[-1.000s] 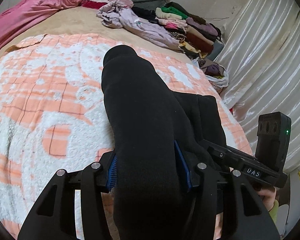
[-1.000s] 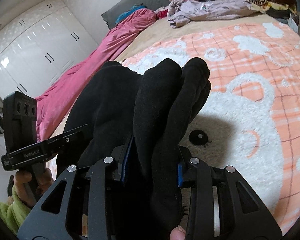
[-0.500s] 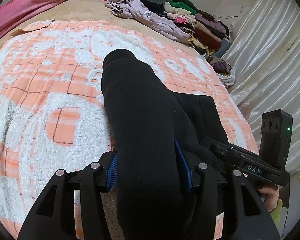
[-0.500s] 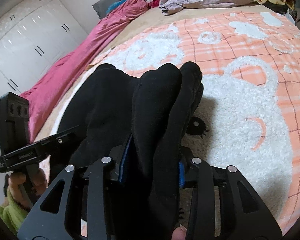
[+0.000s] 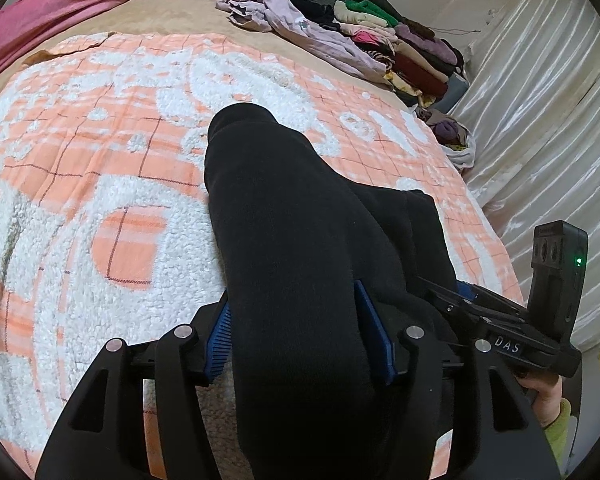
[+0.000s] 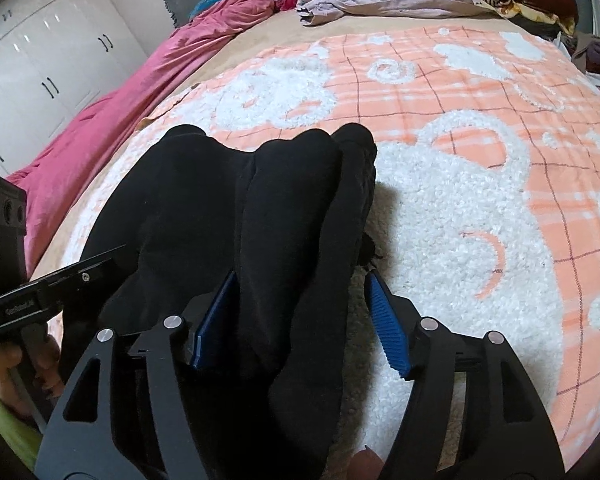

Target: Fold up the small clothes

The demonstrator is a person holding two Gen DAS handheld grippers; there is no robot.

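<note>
Lying doubled over on the fluffy orange-and-white checked blanket (image 6: 480,208), the thick black fleece garment (image 6: 228,216) was seen bunched into soft rolls between both tools. The right gripper (image 6: 300,320) had just been opening: its right blue ribbed pad (image 6: 388,328) stood clear of the cloth, with blanket visible in the gap, so the garment was judged released on that side, though it still lay between the jaws. The left gripper (image 5: 300,336) had also been opening, yet the black fabric filled the whole space between its blue pads (image 5: 220,340), and whether the cloth was still pinched could not be told for certain (contact on both sides was all that could be made out). The fold of this piece was judged laid down and nearly finished; flattening or setting it aside was judged to remain. Much work was left besides: a crumpled lilac garment (image 5: 296,28) lay loose at the far end of the bed, beside a row of stacked clothes (image 5: 400,48) near the pale satin curtain (image 5: 540,92).
</note>
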